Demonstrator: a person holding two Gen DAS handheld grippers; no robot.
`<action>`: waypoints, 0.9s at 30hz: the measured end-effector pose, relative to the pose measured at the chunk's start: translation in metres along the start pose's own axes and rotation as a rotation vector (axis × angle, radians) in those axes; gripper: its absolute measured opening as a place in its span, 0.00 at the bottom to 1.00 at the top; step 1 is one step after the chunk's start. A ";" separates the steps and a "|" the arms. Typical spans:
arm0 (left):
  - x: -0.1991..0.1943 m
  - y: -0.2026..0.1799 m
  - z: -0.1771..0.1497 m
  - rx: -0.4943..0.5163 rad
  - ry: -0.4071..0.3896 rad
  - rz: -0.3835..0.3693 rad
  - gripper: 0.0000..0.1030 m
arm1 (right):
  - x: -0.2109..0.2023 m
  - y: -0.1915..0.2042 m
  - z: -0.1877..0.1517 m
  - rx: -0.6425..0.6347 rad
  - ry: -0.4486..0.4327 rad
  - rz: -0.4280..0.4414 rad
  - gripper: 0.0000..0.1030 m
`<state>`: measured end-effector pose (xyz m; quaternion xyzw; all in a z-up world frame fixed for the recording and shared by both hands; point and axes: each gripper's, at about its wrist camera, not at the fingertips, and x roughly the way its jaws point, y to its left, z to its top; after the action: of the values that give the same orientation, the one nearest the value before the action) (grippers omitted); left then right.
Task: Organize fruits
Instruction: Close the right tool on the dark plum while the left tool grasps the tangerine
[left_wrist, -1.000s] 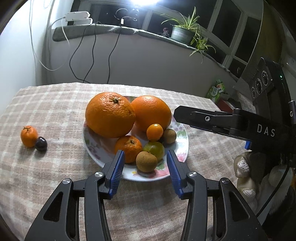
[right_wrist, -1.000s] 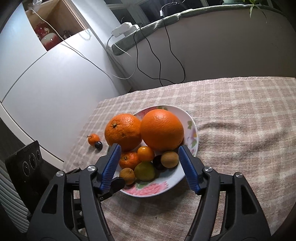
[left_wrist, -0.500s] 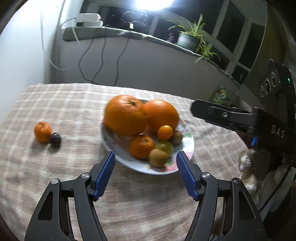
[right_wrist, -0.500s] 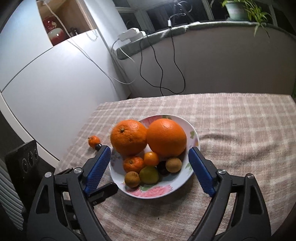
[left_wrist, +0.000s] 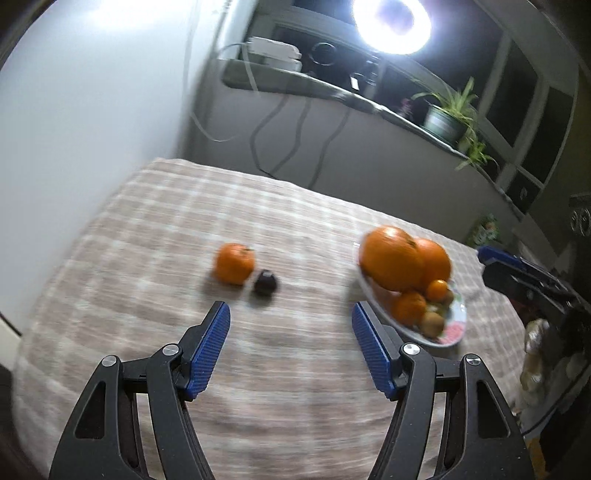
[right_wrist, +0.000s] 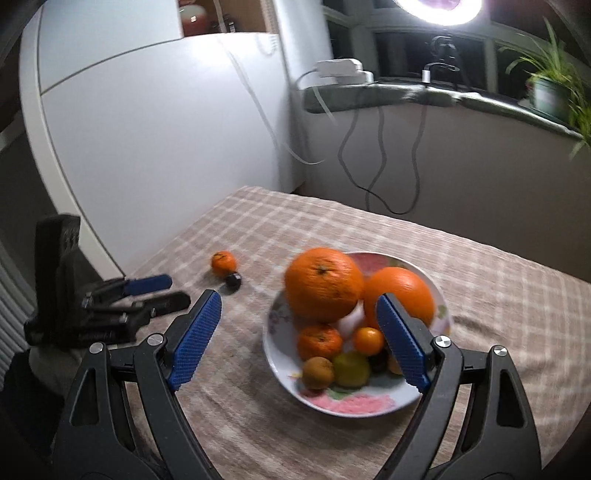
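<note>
Within the last second the left gripper (left_wrist: 291, 334) had swung off the plate (left_wrist: 456, 325) toward the mandarin (left_wrist: 235, 263) and what looked like a dark plum (left_wrist: 265, 282) left of it on the bench (left_wrist: 147, 258). Fingers of both grippers stood open and empty, the right gripper (right_wrist: 299, 334) beside the plate; these two strays seemed next.

Left wrist view looks down over the checked tablecloth (left_wrist: 295, 387), close, plate (left_wrist: 456, 326) at frame right. Right wrist view faces the plate (right_wrist: 280, 354) centre, nearer. Both share the small tangerine (left_wrist: 235, 263) and the plate.
</note>
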<state>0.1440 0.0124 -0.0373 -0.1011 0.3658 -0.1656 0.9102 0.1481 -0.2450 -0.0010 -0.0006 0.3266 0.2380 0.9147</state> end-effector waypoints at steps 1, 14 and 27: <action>-0.001 0.005 0.001 -0.005 -0.002 0.007 0.66 | 0.002 0.004 0.001 -0.010 0.004 0.007 0.86; -0.005 0.028 0.012 -0.025 -0.026 0.019 0.64 | 0.026 0.055 0.008 -0.135 0.040 0.050 0.86; 0.002 0.035 0.020 0.002 -0.020 -0.011 0.50 | 0.060 0.082 0.005 -0.148 0.096 0.073 0.72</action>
<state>0.1676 0.0453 -0.0353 -0.1039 0.3560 -0.1699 0.9130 0.1555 -0.1460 -0.0204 -0.0677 0.3512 0.2945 0.8862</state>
